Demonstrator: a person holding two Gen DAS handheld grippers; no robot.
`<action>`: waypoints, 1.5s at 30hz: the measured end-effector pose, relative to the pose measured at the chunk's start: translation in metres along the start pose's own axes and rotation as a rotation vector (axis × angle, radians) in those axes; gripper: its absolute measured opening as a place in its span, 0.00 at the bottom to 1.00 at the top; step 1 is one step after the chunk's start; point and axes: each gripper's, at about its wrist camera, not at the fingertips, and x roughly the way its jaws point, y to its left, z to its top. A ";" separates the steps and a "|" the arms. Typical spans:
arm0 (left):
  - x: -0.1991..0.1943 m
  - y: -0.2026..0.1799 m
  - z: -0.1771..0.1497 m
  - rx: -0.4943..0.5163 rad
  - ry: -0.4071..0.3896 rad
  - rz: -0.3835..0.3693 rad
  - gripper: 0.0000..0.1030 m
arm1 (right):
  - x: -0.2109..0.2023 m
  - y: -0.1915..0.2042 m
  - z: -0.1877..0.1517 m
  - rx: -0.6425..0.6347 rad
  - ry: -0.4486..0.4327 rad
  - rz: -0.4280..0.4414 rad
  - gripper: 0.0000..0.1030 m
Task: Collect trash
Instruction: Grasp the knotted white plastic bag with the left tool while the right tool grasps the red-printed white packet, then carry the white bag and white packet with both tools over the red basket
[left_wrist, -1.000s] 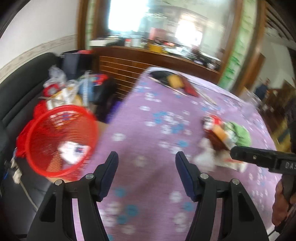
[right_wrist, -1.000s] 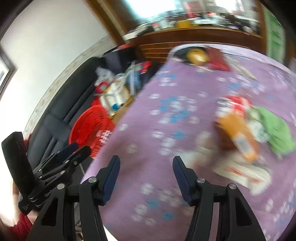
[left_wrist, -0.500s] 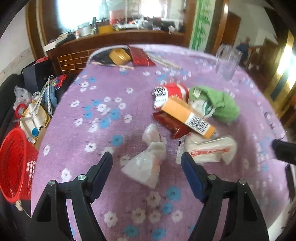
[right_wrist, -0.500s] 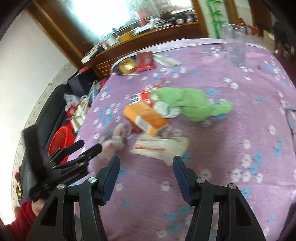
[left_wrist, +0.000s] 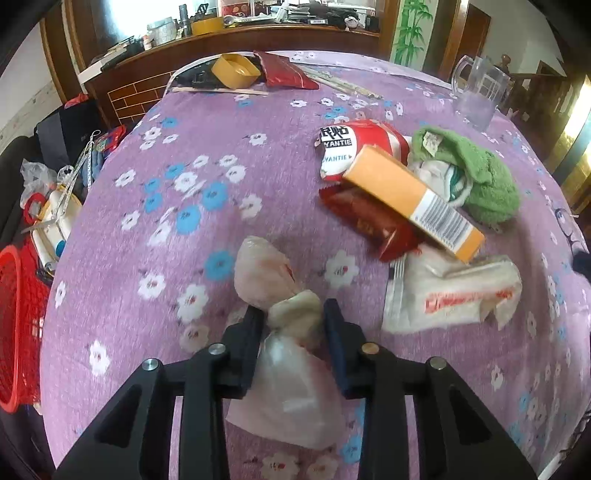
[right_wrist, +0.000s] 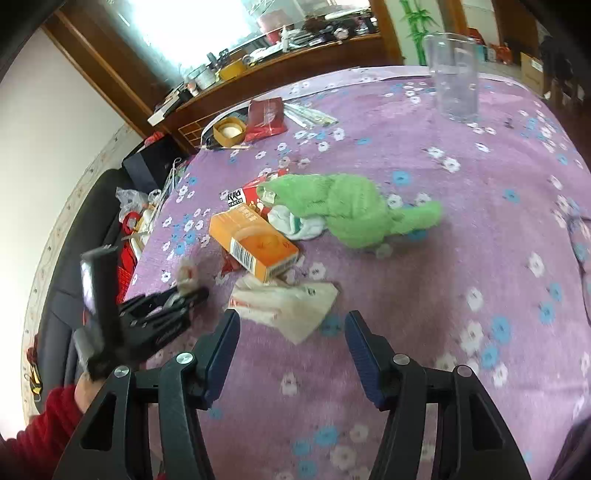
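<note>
My left gripper (left_wrist: 293, 314) is shut on a crumpled clear plastic bag (left_wrist: 273, 280) lying on the purple flowered tablecloth (left_wrist: 184, 155); it also shows in the right wrist view (right_wrist: 192, 293). My right gripper (right_wrist: 291, 328) is open and empty, just above a white wrapper with red print (right_wrist: 284, 301), which also shows in the left wrist view (left_wrist: 454, 295). Beyond lie an orange carton (left_wrist: 413, 201), a dark red wrapper (left_wrist: 369, 221), a red and white packet (left_wrist: 354, 144) and a green cloth (left_wrist: 476, 177). A red mesh basket (left_wrist: 18, 325) sits off the table's left edge.
A clear glass jug (left_wrist: 478, 92) stands at the far right. A yellow tape roll (left_wrist: 236, 70), a red pouch (left_wrist: 284, 70) and chopsticks (left_wrist: 221, 89) lie at the far edge. A black sofa with bags and clutter (left_wrist: 51, 192) is to the left.
My left gripper swung from the red basket to the table, came down and closed on the plastic bag. My right gripper moved forward over the white wrapper, still open.
</note>
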 end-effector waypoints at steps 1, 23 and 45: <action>-0.003 0.002 -0.003 -0.006 -0.002 -0.003 0.30 | 0.007 0.001 0.005 -0.010 0.008 0.005 0.62; -0.067 0.017 -0.046 -0.085 -0.097 0.026 0.31 | 0.090 0.054 -0.009 -0.199 0.210 0.012 0.62; -0.103 0.007 -0.061 -0.092 -0.213 0.090 0.31 | 0.051 0.103 -0.037 -0.366 0.048 -0.022 0.43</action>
